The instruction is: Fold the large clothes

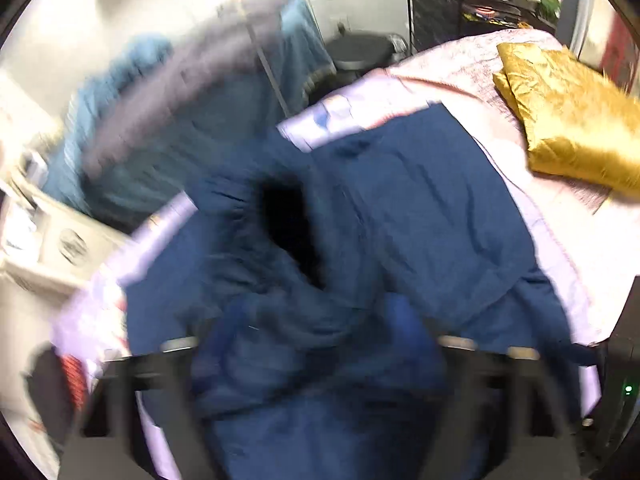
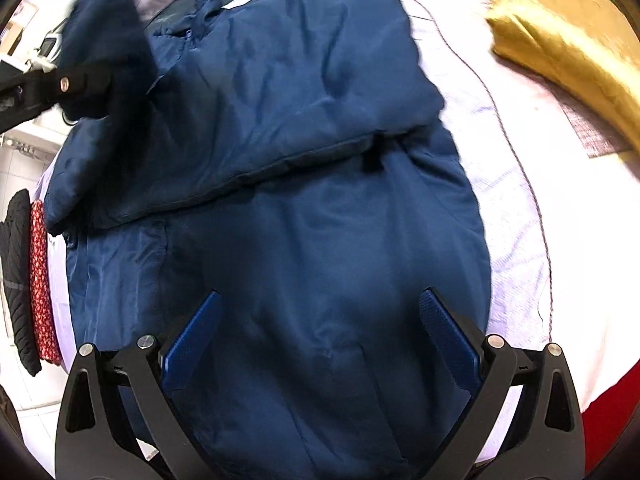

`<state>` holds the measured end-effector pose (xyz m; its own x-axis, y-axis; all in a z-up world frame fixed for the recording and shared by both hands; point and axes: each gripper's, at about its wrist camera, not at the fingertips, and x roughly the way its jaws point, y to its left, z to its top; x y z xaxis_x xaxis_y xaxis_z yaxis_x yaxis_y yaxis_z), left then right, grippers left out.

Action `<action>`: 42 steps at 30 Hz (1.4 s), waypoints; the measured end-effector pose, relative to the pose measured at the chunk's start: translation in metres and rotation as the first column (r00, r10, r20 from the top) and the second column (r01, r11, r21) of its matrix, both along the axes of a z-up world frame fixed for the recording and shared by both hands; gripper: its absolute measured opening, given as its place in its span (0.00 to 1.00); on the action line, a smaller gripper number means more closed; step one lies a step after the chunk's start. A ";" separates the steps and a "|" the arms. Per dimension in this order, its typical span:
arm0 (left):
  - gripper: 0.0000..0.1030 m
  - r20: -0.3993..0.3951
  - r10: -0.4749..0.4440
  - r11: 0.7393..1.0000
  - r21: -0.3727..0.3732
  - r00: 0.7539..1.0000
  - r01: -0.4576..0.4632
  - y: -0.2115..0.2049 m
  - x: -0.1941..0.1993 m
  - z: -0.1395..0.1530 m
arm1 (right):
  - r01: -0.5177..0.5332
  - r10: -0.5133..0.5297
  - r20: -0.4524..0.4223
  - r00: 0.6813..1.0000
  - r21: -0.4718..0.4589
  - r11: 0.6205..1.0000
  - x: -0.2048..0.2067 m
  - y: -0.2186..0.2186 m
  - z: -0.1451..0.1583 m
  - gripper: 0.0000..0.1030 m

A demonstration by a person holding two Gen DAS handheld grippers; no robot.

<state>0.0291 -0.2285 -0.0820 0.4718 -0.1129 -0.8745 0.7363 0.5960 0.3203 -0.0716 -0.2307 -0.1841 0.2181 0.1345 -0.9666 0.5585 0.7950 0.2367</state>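
Nearest to me, my right claw [image 2: 320, 332] hangs spread wide, its blue pads [image 2: 192, 344] clear of any cloth, pointing steeply down over the near end of the navy jacket [image 2: 320, 208]. My left claw [image 1: 320, 344] is blurred in its own view, but its jaws stand wide apart with nothing pinched; only rumpled navy fabric lies under and between them.

The jacket lies on the bed [image 2: 516, 216], on a pale lilac sheet, and that is the task's garment. Its long axis runs away from my right claw, from the hem just under the pads towards the collar end at the far left. One flap or sleeve is already laid across the upper body, leaving a ridge that crosses the jacket from side to side. My right claw sits over the near end; in the right view my left claw shows as a dark shape at the far left edge, by the dark furry hood [image 2: 108, 40], so I judge the left the nearer one for the collar end and the right for the hem. The next fold, as I read it, turns on bringing hem towards collar along that axis.

Further off lies a gold satin cushion [image 2: 568, 40], well apart from the jacket. At the left edge hang a black and a red patterned cloth [image 2: 40, 280]. I can read no label or writing anywhere
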 end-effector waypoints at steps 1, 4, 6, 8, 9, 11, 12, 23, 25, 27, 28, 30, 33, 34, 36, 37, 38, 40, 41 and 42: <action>0.87 0.064 -0.025 1.000 0.019 0.998 0.024 -0.004 -0.007 0.006 | -0.008 0.008 0.003 1.000 -0.002 1.000 0.003 0.002 0.001 0.95; 0.88 0.069 -0.085 0.996 -0.016 0.994 0.086 -0.013 -0.024 0.021 | -0.020 0.020 0.005 1.000 -0.007 1.000 0.007 0.005 0.002 0.95; 0.89 0.015 -0.071 0.993 -0.092 0.997 0.072 -0.009 -0.025 0.029 | -0.022 0.022 0.005 1.000 -0.012 1.000 0.009 0.005 0.002 0.95; 0.89 -0.042 -0.016 0.990 -0.143 0.999 0.010 0.007 -0.017 0.027 | -0.023 0.023 0.015 1.000 -0.032 0.999 0.011 0.004 0.006 0.95; 0.89 -0.057 0.010 0.988 -0.150 0.998 -0.019 0.016 -0.012 0.023 | -0.024 0.025 0.022 0.999 -0.043 0.999 0.011 0.003 0.009 0.95; 0.89 -0.096 0.101 0.984 -0.138 0.990 -0.114 0.045 0.008 0.005 | -0.041 0.044 0.038 0.998 -0.079 0.996 0.016 0.002 0.016 0.95; 0.89 -0.116 0.146 0.979 -0.127 0.982 -0.160 0.061 0.018 -0.004 | -0.057 0.063 0.054 0.997 -0.103 0.993 0.021 0.003 0.022 0.95; 0.76 -0.250 0.514 0.820 -0.138 0.820 -0.556 0.229 0.103 -0.044 | -0.282 0.309 0.250 0.918 -0.137 0.949 0.120 0.037 0.064 0.76; 0.76 -0.254 0.490 0.830 -0.156 0.834 -0.536 0.228 0.103 -0.045 | -0.330 0.356 0.267 0.895 -0.139 0.934 0.136 0.049 0.064 0.74; 0.76 -0.274 0.443 0.851 -0.173 0.854 -0.496 0.221 0.105 -0.052 | -0.370 0.401 0.252 0.881 -0.165 0.914 0.152 0.059 0.058 0.73; 0.76 -0.285 0.421 0.862 -0.169 0.861 -0.478 0.212 0.106 -0.058 | -0.371 0.405 0.229 0.885 -0.178 0.911 0.157 0.061 0.052 0.73; 0.77 -0.284 0.405 0.881 -0.132 0.869 -0.454 0.204 0.109 -0.071 | -0.357 0.387 0.166 0.907 -0.182 0.916 0.164 0.062 0.037 0.73; 0.77 -0.336 0.419 0.883 -0.064 0.844 -0.464 0.204 0.120 -0.099 | -0.297 0.311 0.075 0.947 -0.156 0.942 0.165 0.045 0.010 0.73; 0.78 -0.362 0.422 0.880 -0.058 0.831 -0.472 0.206 0.124 -0.106 | -0.277 0.284 0.045 0.958 -0.129 0.952 0.163 0.035 -0.002 0.69; 0.80 -0.391 0.417 0.881 -0.048 0.821 -0.470 0.207 0.127 -0.117 | -0.268 0.270 0.014 0.963 -0.073 0.961 0.159 0.023 -0.018 0.63; 0.81 -0.390 0.408 0.888 -0.042 0.825 -0.459 0.206 0.128 -0.120 | -0.269 0.271 0.025 0.962 -0.060 0.961 0.158 0.020 -0.021 0.63; 0.82 -0.386 0.402 0.893 -0.037 0.830 -0.449 0.204 0.128 -0.122 | -0.276 0.278 0.031 0.960 -0.064 0.959 0.157 0.021 -0.021 0.63; 0.83 -0.386 0.404 0.894 -0.026 0.829 -0.448 0.200 0.130 -0.125 | -0.295 0.298 0.020 0.954 -0.081 0.952 0.159 0.025 -0.021 0.64; 0.84 -0.389 0.410 0.891 -0.023 0.825 -0.454 0.199 0.130 -0.126 | -0.298 0.300 0.017 0.954 -0.086 0.951 0.158 0.026 -0.022 0.64; 0.84 -0.389 0.414 0.889 -0.023 0.823 -0.458 0.199 0.130 -0.126 | -0.297 0.299 0.012 0.954 -0.094 0.950 0.159 0.027 -0.021 0.64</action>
<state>0.1593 -0.0299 -0.2082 0.1455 -0.0771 -0.9864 0.4409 0.8975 -0.0051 0.0870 -0.2034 -0.2055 0.2065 0.1096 -0.9723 0.2876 0.9430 0.1674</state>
